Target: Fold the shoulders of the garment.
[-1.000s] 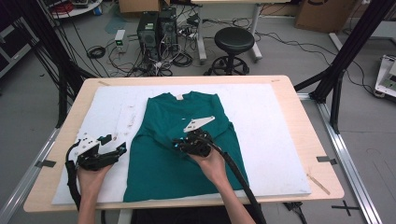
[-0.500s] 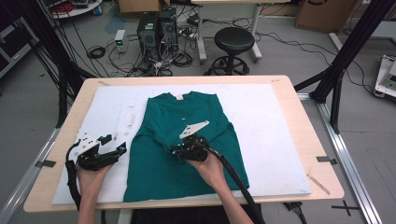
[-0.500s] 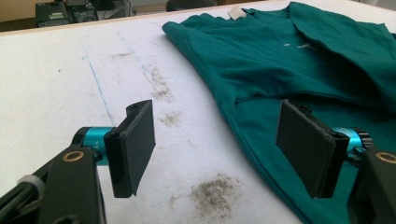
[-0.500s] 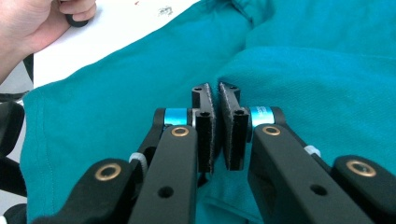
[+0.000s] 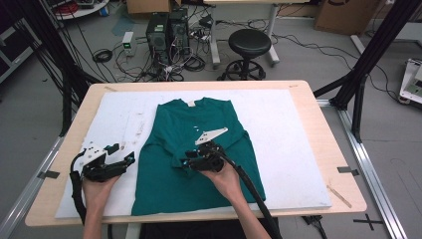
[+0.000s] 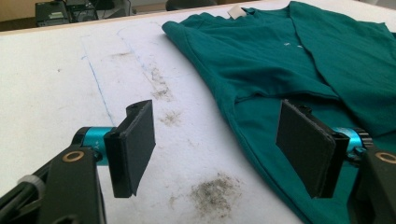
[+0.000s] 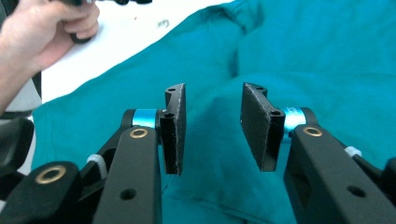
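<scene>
- green T-shirt [image 5: 199, 154] lies flat on the white mat [image 5: 293, 144], collar with pale label [image 5: 191, 103] pointing away from the person, hem toward the person's edge of the mat
- shirt is the landmark: it sits a bit left of mat centre, bare mat on both sides of it, more on its right
- sleeves look folded in over the body, a diagonal fold edge shows across the shirt in the left gripper view [image 6: 299, 65]
- left gripper [image 5: 121, 156] sits just off the shirt's left edge, over bare mat, held by the left hand [image 5: 97, 191]
- left gripper jaws wide apart, nothing between them; in its own view [image 6: 217, 144] one pad is over the mat, the other over the shirt's edge
- cannot tell if the left jaws touch the mat or hang just above it
- right gripper [image 5: 188, 162] is over the shirt's lower middle, jaws pointing toward the shirt's left side, right hand [image 5: 226, 179] behind it on the fabric
- right gripper jaws apart in its own view [image 7: 210, 126], green cloth seen through the gap, not pinched
- grey three-cornered plate [image 5: 211, 135] on top of the right gripper, black cable [image 5: 251, 191] trails off toward the person's edge
- dirty grey smudges [image 6: 212, 191] on the mat left of the shirt, plus a faint blue line [image 6: 100, 88]
- the left hand shows at the top left of the right gripper view [image 7: 42, 32], beyond the shirt's edge
- wooden table [image 5: 328, 149] under the mat; black stool [image 5: 249, 47] and computer towers [image 5: 166, 32] on the floor past the shirt's collar end
</scene>
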Action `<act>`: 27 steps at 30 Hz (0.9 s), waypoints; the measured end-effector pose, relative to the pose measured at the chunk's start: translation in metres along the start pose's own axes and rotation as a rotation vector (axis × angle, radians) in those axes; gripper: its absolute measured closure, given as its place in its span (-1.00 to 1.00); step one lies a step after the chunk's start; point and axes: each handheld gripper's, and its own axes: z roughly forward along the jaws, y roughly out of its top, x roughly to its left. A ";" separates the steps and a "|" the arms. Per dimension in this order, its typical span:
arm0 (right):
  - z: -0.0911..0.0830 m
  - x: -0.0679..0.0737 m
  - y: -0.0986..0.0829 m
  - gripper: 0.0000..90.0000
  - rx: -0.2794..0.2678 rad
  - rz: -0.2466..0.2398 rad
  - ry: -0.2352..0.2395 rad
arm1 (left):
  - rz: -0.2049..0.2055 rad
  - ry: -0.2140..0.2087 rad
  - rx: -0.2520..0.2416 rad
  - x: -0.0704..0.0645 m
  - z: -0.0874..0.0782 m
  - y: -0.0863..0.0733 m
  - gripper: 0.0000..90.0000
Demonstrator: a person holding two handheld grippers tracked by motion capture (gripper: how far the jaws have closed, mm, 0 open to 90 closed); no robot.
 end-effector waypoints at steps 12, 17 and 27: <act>0.012 0.001 -0.001 0.58 0.051 -0.025 -0.051 | -0.001 0.002 0.004 0.000 0.000 0.000 -0.37; 0.030 0.004 -0.005 0.56 0.191 -0.071 -0.061 | 0.002 0.003 0.004 -0.001 0.001 0.000 -0.37; 0.020 0.010 0.016 0.43 0.023 -0.051 -0.030 | 0.008 0.004 0.010 -0.001 0.001 0.000 -0.37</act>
